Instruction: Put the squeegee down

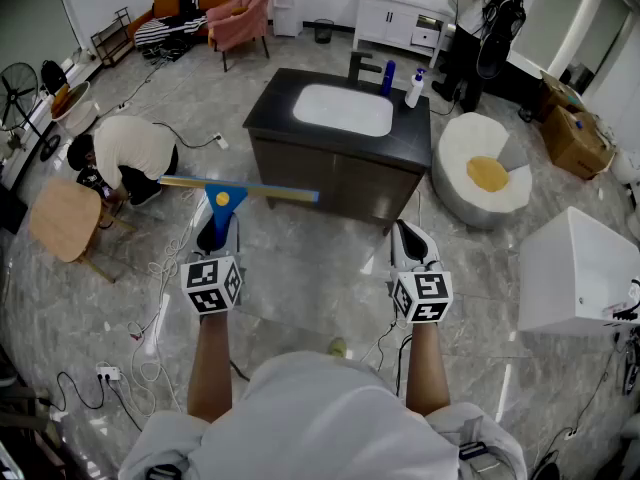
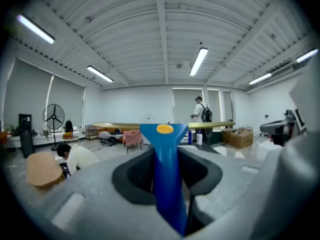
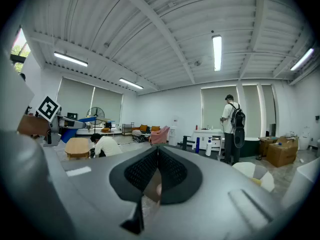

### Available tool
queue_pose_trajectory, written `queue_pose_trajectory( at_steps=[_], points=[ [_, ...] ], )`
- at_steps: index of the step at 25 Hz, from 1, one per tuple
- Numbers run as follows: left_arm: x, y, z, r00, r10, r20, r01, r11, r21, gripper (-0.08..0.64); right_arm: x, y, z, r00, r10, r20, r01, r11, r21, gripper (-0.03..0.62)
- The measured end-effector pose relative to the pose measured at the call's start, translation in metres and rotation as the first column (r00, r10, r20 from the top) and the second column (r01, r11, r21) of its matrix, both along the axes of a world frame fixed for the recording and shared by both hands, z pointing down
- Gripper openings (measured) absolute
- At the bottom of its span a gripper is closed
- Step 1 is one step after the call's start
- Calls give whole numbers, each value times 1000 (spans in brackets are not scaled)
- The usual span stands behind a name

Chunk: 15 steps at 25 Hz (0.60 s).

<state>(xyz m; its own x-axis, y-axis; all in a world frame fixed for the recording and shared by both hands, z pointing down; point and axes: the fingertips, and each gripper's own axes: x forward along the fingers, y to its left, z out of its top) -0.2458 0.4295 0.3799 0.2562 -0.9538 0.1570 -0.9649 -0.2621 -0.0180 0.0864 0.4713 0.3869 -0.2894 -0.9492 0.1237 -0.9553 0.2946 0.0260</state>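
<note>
The squeegee (image 1: pixel 226 199) has a blue handle and a long yellow blade that lies level across the front of my left gripper. My left gripper (image 1: pixel 218 232) is shut on the blue handle. In the left gripper view the handle (image 2: pixel 167 181) stands upright between the two dark pads, with the blade crosswise above them. My right gripper (image 1: pixel 410 238) hangs level to the right, apart from the squeegee. Its jaws (image 3: pixel 156 181) are shut with nothing between them. The right gripper view also catches the left gripper with the blue squeegee (image 3: pixel 76 122) at its far left.
Ahead stands a dark cabinet (image 1: pixel 330 173) with a white sink and two bottles (image 1: pixel 414 90). A person (image 1: pixel 135 148) crouches at the left by a wooden stool (image 1: pixel 63 219). A white beanbag (image 1: pixel 486 173) and a white box (image 1: pixel 572 272) are at the right. Cables (image 1: pixel 150 308) lie on the floor.
</note>
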Motion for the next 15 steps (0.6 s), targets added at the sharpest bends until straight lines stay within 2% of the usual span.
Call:
queue_pose_trajectory(
  at_steps=[15],
  points=[
    [12,-3,1,1000,1,5,-1,1000,-9,126,10,-2,2,1000,-4,-12,4,1000,14,5]
  ],
)
